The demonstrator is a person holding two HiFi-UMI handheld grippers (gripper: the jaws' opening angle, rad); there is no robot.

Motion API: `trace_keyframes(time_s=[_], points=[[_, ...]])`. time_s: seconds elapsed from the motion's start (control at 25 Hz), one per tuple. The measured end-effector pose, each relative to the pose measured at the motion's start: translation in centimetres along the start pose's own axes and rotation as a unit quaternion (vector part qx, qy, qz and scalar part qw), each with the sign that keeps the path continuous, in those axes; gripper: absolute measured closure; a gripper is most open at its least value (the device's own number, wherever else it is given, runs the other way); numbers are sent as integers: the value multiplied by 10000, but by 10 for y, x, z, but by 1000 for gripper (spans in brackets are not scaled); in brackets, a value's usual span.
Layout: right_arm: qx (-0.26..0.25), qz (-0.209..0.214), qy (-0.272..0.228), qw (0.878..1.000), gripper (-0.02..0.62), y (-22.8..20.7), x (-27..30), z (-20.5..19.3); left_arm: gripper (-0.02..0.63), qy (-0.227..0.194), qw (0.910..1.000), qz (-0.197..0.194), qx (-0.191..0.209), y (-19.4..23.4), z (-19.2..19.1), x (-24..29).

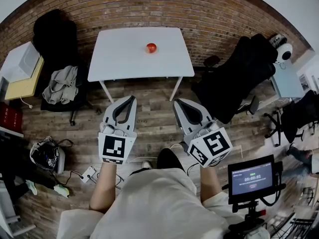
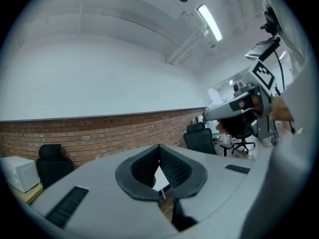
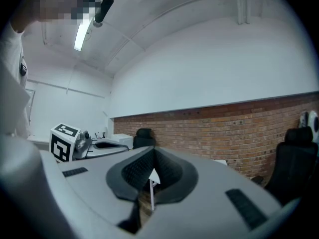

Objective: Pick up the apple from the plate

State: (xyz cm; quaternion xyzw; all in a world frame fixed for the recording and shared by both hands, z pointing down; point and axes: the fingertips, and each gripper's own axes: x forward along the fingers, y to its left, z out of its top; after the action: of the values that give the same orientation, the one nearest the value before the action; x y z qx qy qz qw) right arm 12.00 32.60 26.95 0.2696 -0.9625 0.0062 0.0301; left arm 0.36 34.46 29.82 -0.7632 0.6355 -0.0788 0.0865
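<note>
A red apple [image 1: 151, 48] sits near the middle of a white table [image 1: 119, 59] at the far side of the room, by the brick wall. I can make out no plate under it from here. My left gripper [image 1: 132, 98] and right gripper [image 1: 177, 102] are held side by side close to my body, well short of the table, both pointing toward it. Each has its jaws shut with nothing between them. In the left gripper view the left gripper [image 2: 159, 148] shows its pads meeting at the tip, and the right gripper [image 3: 153, 152] shows the same in its own view.
Black office chairs [image 1: 234, 78] stand right of the table. Another chair with a beige garment [image 1: 61, 85] stands on the left, beside a yellow cabinet [image 1: 22, 86]. A small screen on a stand [image 1: 251, 178] is at my lower right. Cables and a bag [image 1: 47, 154] lie on the wood floor.
</note>
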Motion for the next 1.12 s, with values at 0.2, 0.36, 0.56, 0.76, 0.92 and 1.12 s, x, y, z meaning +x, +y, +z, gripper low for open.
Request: trace_keyframes(time_s=[0.2, 0.36, 0.56, 0.76, 0.92, 1.12], points=[[55, 21, -167, 9998, 594, -6, 10, 3, 600, -16, 10000, -23, -11, 8, -5, 10], [47, -16, -139, 9999, 594, -18, 25, -2, 600, 5, 10000, 0, -1, 19, -10, 26], [-47, -27, -165, 9998, 594, -40, 49, -3, 600, 10, 10000, 44, 14, 33, -14, 55], [-19, 84, -156, 9998, 594, -83, 91, -10, 600, 72, 9999, 85, 5, 54, -26, 111], [122, 225, -217, 9994, 594, -95, 106, -15, 600, 90, 9998, 190, 24, 63, -29, 127], [69, 253, -118, 9996, 594, -135, 143, -18, 600, 194, 9996, 221, 0, 82, -36, 177]])
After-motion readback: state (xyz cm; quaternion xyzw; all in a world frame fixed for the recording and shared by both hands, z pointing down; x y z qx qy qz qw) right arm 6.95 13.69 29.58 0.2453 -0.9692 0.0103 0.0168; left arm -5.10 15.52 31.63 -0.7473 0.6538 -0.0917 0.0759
